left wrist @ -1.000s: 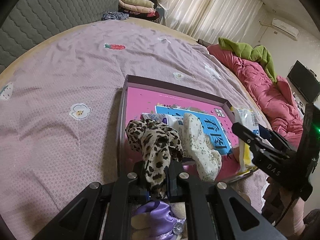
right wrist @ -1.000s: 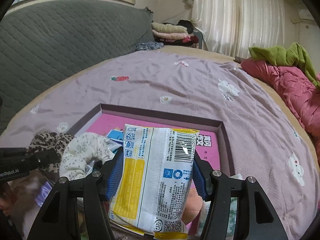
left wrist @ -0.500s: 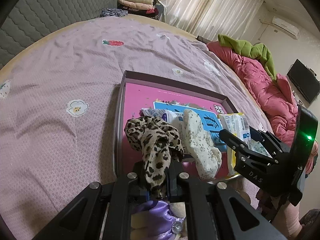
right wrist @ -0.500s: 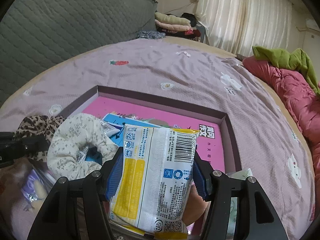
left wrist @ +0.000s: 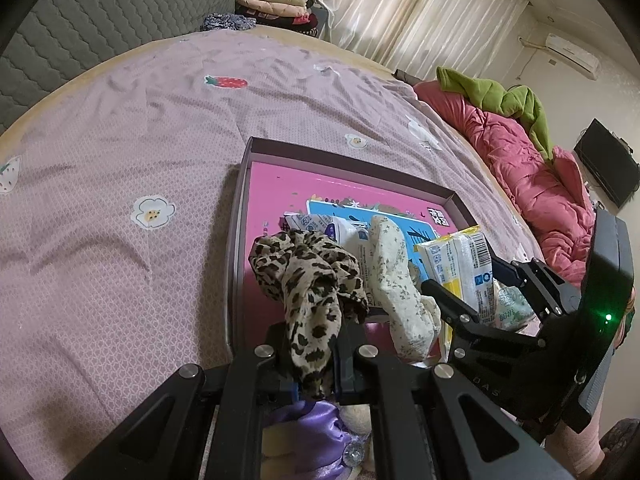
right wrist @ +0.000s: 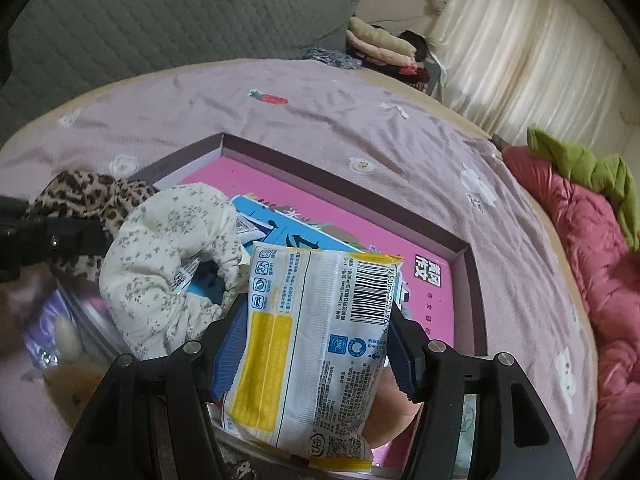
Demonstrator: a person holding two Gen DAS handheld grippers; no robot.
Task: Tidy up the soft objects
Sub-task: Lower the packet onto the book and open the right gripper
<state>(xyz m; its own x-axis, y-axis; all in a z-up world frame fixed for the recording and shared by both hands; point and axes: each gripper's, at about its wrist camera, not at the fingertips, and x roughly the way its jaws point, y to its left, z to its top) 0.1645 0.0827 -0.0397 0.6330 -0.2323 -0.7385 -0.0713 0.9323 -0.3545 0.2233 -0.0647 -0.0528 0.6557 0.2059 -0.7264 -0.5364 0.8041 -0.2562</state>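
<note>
Here your left gripper (left wrist: 311, 354) is clamped tight on the leopard-print scrunchie (left wrist: 308, 276), which hangs above the near left corner of the pink box (left wrist: 264, 184) on the bed (left wrist: 120, 160). Your right gripper (right wrist: 310, 344) has the tissue pack (right wrist: 312, 344) between its blue pads (right wrist: 230, 344); its jaws are easing apart, though the pads look to be touching the pack. The pack sits over the box's near edge, just beside the cream floral scrunchie (right wrist: 168, 256) lying inside.

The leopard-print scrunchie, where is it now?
In the left wrist view, the leopard-print scrunchie is pinched in the left gripper, at the box's left edge, beside the floral scrunchie.
</note>
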